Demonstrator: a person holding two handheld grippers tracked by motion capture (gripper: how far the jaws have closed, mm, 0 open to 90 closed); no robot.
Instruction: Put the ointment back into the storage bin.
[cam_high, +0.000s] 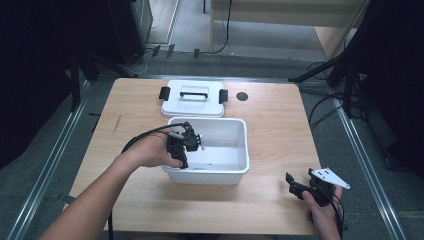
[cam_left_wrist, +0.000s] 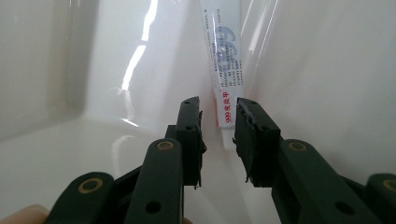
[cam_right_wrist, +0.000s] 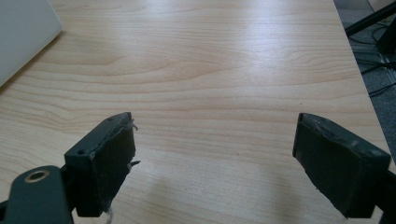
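1. The left tongs (cam_left_wrist: 218, 135) reach down inside the white bin (cam_high: 240, 150), jaws parted by a narrow gap with nothing clamped between them yet.
2. Straight ahead of that gap lies a white tube (cam_left_wrist: 225, 70). Its near end sits just at the jaw tips, and its long axis runs away from the tongs along the crease where the bin's floor meets a wall.
3. The left hand (cam_high: 152, 152) is plainly the nearer one. The right tongs (cam_right_wrist: 215, 163) hang wide open over bare tabletop (cam_right_wrist: 224, 60), well apart from the bin.
4. A lid (cam_high: 192, 102) lies flat beyond the bin.
5. Hard to judge: whether the pads already touch the tube. From the high view the tube is barely legible, and its far end is cut off.
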